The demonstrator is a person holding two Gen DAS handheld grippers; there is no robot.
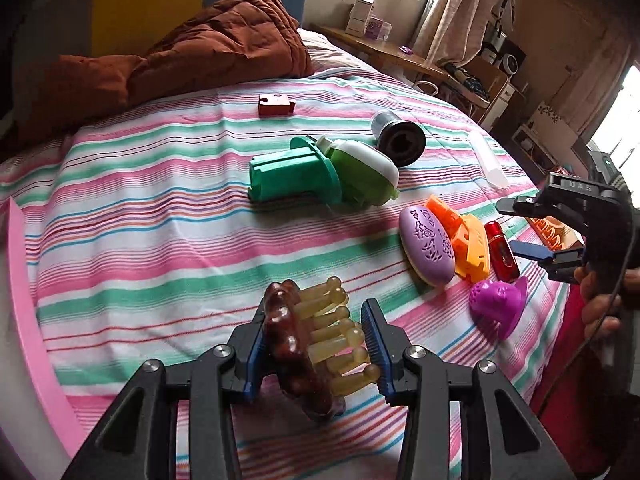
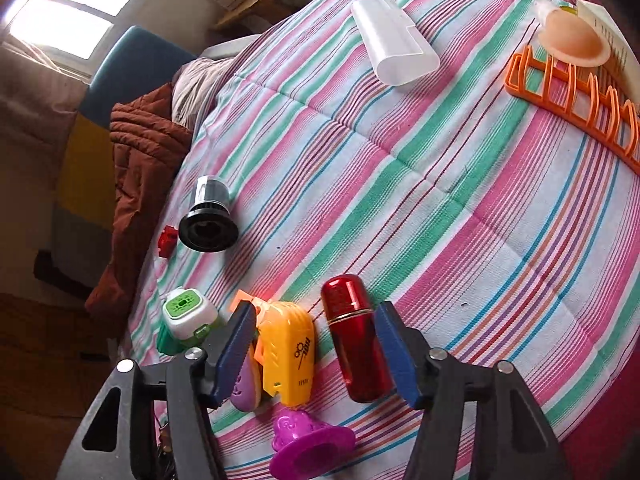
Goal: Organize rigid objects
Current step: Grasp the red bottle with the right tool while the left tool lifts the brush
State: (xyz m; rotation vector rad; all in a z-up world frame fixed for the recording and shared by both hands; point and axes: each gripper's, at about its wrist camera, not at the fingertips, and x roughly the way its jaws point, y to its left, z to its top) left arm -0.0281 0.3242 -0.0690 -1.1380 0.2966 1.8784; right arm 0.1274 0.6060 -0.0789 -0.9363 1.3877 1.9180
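A striped bedspread (image 1: 160, 208) covered the bed, w/ a rust-brown quilt (image 1: 208, 52) bunched at its 11 o'clock edge in the left wrist view. Near centre lay a green cylinder part (image 1: 292, 176) touching a lime-and-white gadget (image 1: 366, 172), a black funnel-shaped piece (image 1: 400, 140) just beyond at 1 o'clock, and a small red block (image 1: 276, 105) farther back at 12. At 3 o'clock sat a tight cluster: lilac oval case (image 1: 426, 248), yellow-orange toy (image 1: 468, 240), red capsule bottle (image 1: 502, 250), magenta cup-shaped piece (image 1: 500, 304) just below. The left gripper (image 1: 320, 344), at 6 o'clock, was pinching a brown massage brush (image 1: 296, 344) w/ pale knobbed bristles, lifted off the cloth or resting on it – couldn't tell. The right gripper (image 2: 316, 354), held by a hand (image 1: 600, 300), stood spread, its pads straddling the toy and bottle w/o pressing either. In the right wrist view, an orange rack (image 2: 576, 104) and a white plastic container (image 2: 394, 42) lay at 1–2 o'clock.
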